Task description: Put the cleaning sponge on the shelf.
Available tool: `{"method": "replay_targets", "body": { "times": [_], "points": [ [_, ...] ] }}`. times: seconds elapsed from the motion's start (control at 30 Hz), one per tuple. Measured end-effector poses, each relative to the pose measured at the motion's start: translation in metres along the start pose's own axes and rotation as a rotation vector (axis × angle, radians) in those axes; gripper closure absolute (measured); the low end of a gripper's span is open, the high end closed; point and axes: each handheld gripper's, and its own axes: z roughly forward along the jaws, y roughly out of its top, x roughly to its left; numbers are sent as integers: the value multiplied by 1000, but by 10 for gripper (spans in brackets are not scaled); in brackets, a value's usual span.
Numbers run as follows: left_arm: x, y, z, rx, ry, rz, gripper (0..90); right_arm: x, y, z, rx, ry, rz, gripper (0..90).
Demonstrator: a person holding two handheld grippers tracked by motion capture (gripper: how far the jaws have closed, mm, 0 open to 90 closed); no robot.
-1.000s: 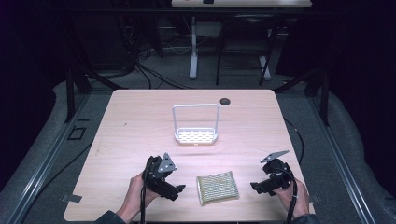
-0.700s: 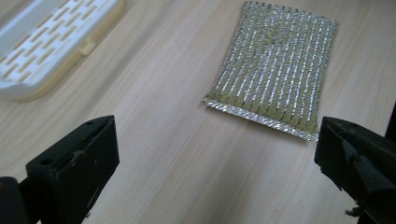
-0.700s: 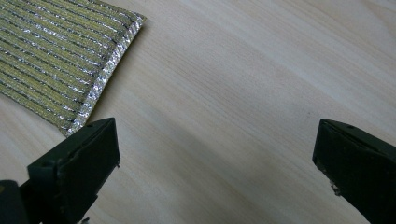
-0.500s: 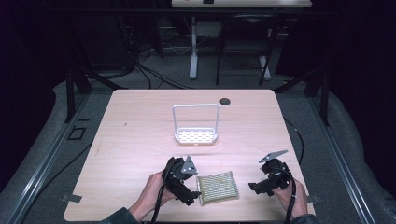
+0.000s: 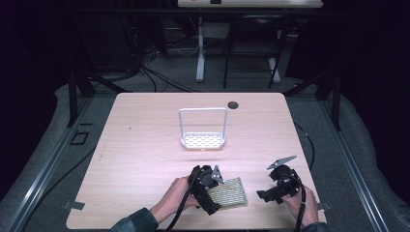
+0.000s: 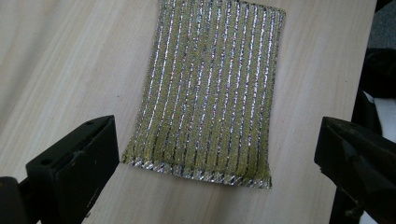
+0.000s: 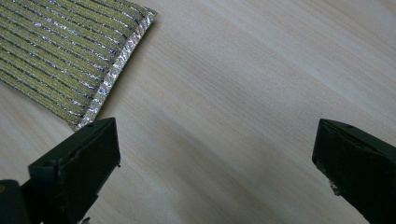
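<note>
A pale wood table (image 5: 145, 145) stands in a dark room, with cables and metal stands on the grey floor beyond its far edge

The pad (image 5: 227, 192), a flat rectangle striped in yellow-green and silver thread, lies near the table's front edge, a little right of the middle. In the left gripper view the pad (image 6: 210, 88) lies flat on the wood with its short hemmed edge nearest the camera, and it sits between the lines of the two black jaws, just ahead of their tips, touching neither. In the right gripper view one corner of the pad (image 7: 60, 51) shows at the upper left, just beyond the left jaw

The left gripper (image 5: 209, 189) is held at the pad's left edge, low over the table, its jaws spread wide to either side of the pad. A hand (image 5: 174, 199) in a dark sleeve grips it from below

The right gripper (image 5: 275, 188) is off to the pad's right, apart from it, over bare wood; its jaws are also spread wide with nothing between them

Farther back, near the table's centre, stands a white rack (image 5: 203, 129) with a perforated base and a tall wire loop, well apart from the pad. A small black disc (image 5: 233, 104) lies near the far edge
</note>
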Motion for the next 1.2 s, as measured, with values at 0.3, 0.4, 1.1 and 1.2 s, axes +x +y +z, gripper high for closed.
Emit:
{"method": "replay_targets", "body": {
  "times": [0.3, 0.4, 1.1, 1.2],
  "points": [
    [5, 6, 19, 32, -26, 5, 0, 0, -1, -1, -7, 6, 1, 7],
    [9, 6, 25, 42, -32, -5, 0, 0, -1, 0, -10, 12, -2, 11],
    [0, 6, 34, 100, 27, 47, 111, -1, -2, -2, -5, 13, 11, 29],
    [0, 6, 33, 102, 24, 57, 136, -3, -2, -1, 2, 13, 12, 33]
  ]
}}
